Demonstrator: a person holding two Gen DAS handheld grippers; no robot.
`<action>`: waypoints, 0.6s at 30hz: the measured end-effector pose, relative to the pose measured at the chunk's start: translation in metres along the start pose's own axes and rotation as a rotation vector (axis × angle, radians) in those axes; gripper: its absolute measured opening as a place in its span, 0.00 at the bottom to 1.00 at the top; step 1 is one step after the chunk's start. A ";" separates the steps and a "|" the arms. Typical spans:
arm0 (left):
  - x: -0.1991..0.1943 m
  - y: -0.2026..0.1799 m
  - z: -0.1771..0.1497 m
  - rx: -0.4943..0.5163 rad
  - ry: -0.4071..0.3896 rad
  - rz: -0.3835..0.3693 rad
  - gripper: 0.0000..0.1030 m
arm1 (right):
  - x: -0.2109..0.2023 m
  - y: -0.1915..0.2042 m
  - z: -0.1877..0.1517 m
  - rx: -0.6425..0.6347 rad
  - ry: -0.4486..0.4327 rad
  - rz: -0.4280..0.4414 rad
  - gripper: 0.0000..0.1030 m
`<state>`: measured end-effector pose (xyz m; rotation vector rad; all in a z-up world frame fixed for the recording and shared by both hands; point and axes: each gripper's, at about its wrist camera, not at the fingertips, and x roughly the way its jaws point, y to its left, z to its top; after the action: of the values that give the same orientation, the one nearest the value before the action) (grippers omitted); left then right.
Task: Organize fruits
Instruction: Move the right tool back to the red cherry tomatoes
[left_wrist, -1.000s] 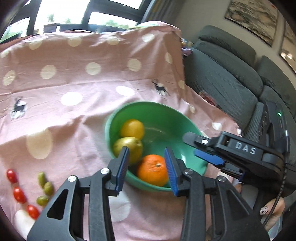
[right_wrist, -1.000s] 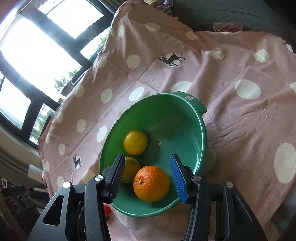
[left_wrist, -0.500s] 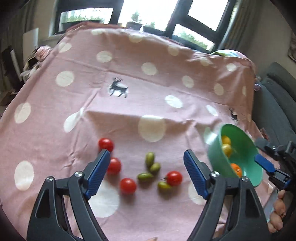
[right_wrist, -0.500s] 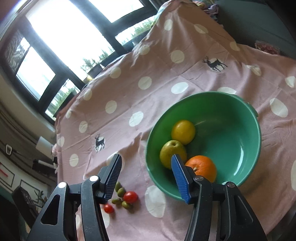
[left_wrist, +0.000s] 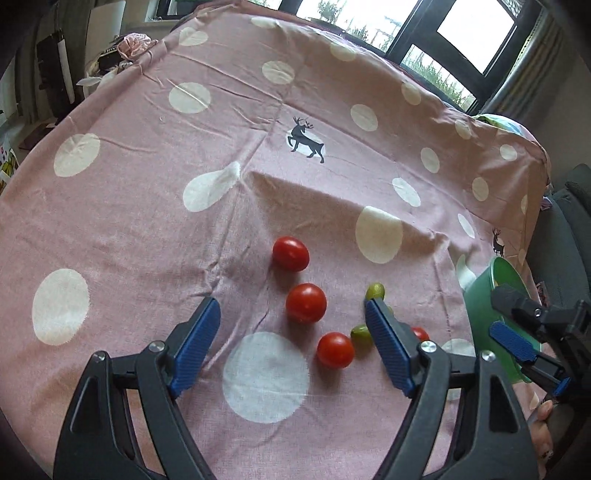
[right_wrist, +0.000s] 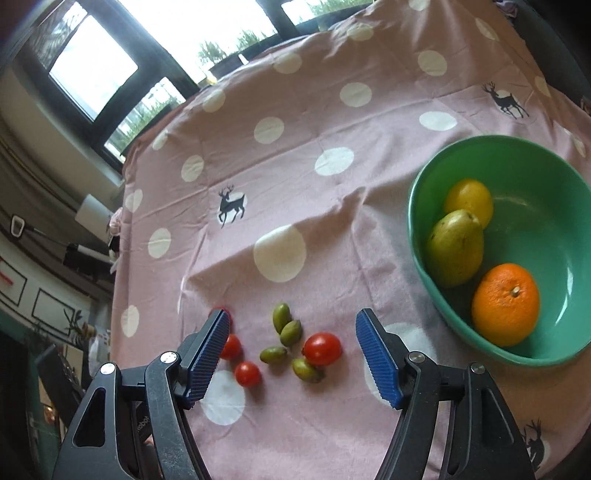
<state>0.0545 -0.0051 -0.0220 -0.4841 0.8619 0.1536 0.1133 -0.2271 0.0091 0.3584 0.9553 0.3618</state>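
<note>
Right wrist view: right gripper (right_wrist: 291, 354), jaws just widened and spread, empty, above cherry tomatoes (right_wrist: 322, 348) and green olives (right_wrist: 287, 326) on the pink dotted table (right_wrist: 295, 177). Orange (right_wrist: 505, 303), pear (right_wrist: 456, 247), lemon (right_wrist: 469, 201) inside green bowl (right_wrist: 546, 162). Left gripper (left_wrist: 291, 343) jaws just opened, spread wide, holding nothing.

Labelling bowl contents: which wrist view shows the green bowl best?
Right wrist. The green bowl sits open to that camera, with a lemon, a pear and an orange inside. In the left wrist view only its outer wall and rim show at the right edge, partly behind the right gripper; no contents visible.
</note>
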 end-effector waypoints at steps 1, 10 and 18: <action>0.002 0.000 0.000 -0.003 0.010 0.001 0.76 | 0.005 0.000 -0.001 -0.002 0.015 0.001 0.69; 0.023 0.004 0.012 -0.086 0.074 0.042 0.56 | 0.040 -0.010 -0.007 0.043 0.122 -0.048 0.61; 0.039 0.002 0.010 -0.080 0.116 0.072 0.45 | 0.056 -0.009 -0.015 0.050 0.159 -0.101 0.44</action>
<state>0.0861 -0.0008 -0.0466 -0.5408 0.9896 0.2279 0.1316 -0.2076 -0.0428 0.3291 1.1354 0.2769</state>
